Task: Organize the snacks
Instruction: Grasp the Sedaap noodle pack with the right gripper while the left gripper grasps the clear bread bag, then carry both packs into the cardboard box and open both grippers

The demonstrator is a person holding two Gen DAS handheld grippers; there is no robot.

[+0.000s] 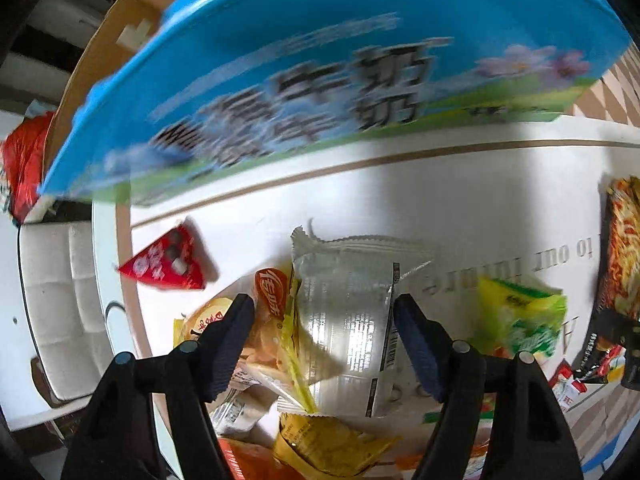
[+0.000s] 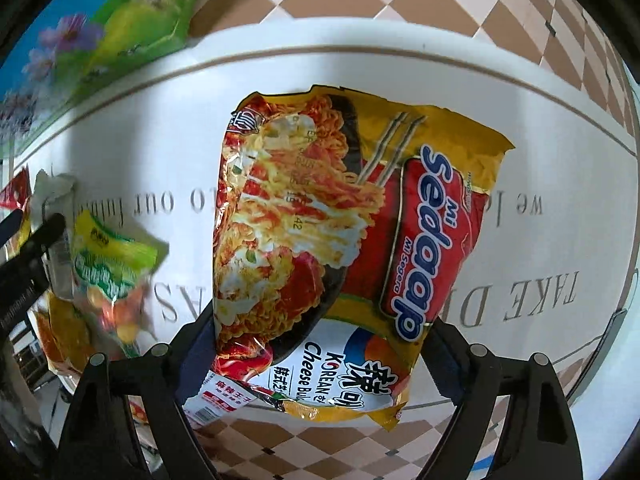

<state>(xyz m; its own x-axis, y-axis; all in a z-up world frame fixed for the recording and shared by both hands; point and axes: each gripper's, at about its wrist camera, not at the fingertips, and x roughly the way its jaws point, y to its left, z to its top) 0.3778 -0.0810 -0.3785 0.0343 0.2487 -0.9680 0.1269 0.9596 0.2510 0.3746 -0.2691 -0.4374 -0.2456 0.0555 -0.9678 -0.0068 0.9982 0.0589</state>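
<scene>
left wrist view: the left gripper [image 1: 324, 320] straddles a silver snack packet [image 1: 348, 312] in the near pile on the white table [image 1: 460, 200]; its jaws look spread, pads beside but not clearly pressing. the right gripper [image 2: 316, 356] hangs over one mi sedaap noodle packet [image 2: 340, 240], jaws wide at its near edges, with no squeeze evident. judged step: picking up. next, each must close firmly, then lift. also counted: one red triangular packet [image 1: 164, 262], one green-yellow packet [image 1: 520, 320], one blue milk carton box [image 1: 320, 72] at the far side.

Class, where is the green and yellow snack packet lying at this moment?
In the right wrist view, the green and yellow packet lies on the white table, left of the Sedaap noodle packet.
</scene>
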